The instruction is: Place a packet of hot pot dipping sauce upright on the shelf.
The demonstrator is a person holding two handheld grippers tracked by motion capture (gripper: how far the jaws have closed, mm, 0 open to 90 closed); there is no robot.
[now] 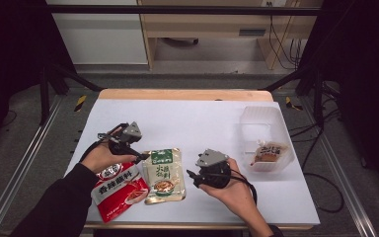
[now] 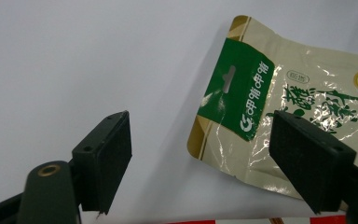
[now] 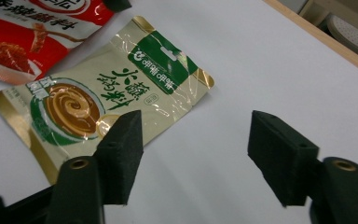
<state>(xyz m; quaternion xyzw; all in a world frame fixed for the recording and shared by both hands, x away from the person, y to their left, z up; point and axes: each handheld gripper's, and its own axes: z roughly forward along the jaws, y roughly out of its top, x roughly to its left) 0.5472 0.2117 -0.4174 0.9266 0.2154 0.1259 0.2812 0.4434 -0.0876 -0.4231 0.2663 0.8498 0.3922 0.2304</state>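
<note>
The left tool (image 1: pixel 140 157) has its jaws spread wide with nothing between the pads; they straddle the top left corner of the green pouch (image 1: pixel 164 176), low over the bench (image 1: pixel 197 123), seemingly lined up to nip that green header edge. In the left gripper view one pad sits over bare white bench and the other over the pouch (image 2: pixel 279 121) face, apart from it as far as I can tell. The right tool (image 1: pixel 192 177) is also open and empty, hanging just right of the pouch with its jaws aimed at it; in the right gripper view the pouch (image 3: pixel 98 102) lies ahead and to one side of the jaws, so that tool has not yet reached the pack.

The pouch lies flat near the front edge of the bench, header away from the person, which leaves its thin sealed edges as the only places to pinch. Just left of the pouch, with their edges touching or slightly overlapped, is a red pouch (image 1: pixel 118 190), partly under the left forearm; it crowds the pouch's left side and could get caught in a grip there. Well right of the pouch stands a clear tub (image 1: pixel 269 143) with a small packet (image 1: pixel 269 153) inside, a likely place for the pouches. The bench between pouch and tub is bare.
</note>
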